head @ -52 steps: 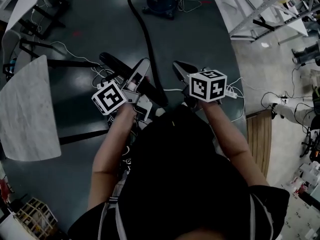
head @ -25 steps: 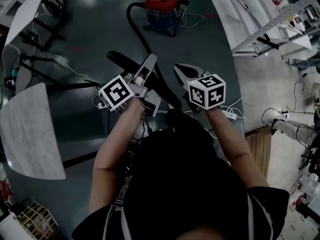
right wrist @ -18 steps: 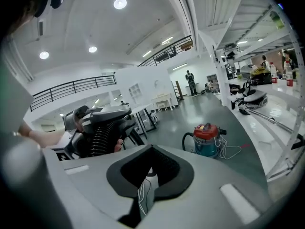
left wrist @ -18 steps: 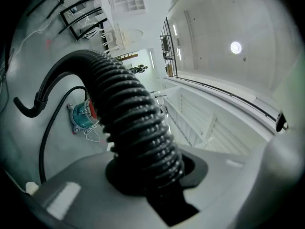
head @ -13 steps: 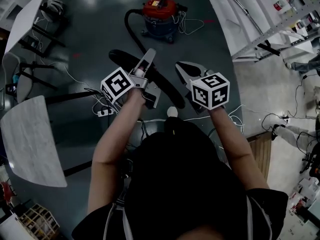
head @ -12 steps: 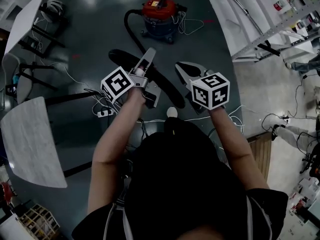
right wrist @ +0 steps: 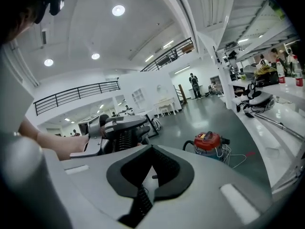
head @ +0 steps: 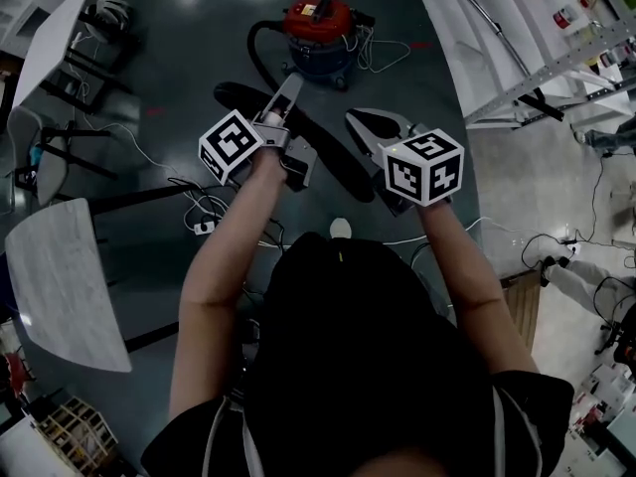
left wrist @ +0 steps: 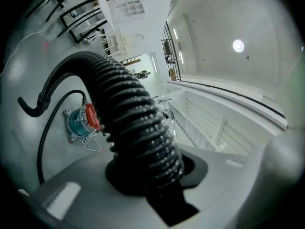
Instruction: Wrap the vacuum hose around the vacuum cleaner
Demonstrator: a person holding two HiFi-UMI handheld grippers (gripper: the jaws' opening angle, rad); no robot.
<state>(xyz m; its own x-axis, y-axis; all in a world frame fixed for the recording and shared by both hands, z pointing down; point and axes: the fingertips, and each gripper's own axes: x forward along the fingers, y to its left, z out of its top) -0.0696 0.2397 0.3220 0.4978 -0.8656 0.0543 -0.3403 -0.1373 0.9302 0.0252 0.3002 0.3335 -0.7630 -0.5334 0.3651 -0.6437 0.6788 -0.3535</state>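
Black ribbed hose (left wrist: 138,128) sits in the left gripper (head: 283,102), whose jaws stand partly apart, pressed against the hose's sides. It is held level on the near side of the vacuum cleaner (head: 320,23), a good way short of it. That grip looks chosen so that the slack can be carried toward the machine rather than dragged across the floor (head: 179,78).

Beside it, a little further from the vacuum cleaner's left side, the right gripper (head: 363,122) has its jaws pressed together with nothing between them. It tilts slightly downward. I judge it is kept free to guide or catch the next length of hose once the wrapping starts.

Beyond the left gripper the hose climbs, bends over and runs along the floor toward the vacuum cleaner. There a loop of it (head: 255,53) curves round the machine's left side before joining the body. None of it lies around the canister yet, so the wrap has not begun.

Standing upright on its wheeled base, the vacuum cleaner has a red top and a blue body. A white cord (head: 376,46) lies loose on the floor at its right. Further right of the vacuum cleaner stands a pale shelving rack (head: 517,58).
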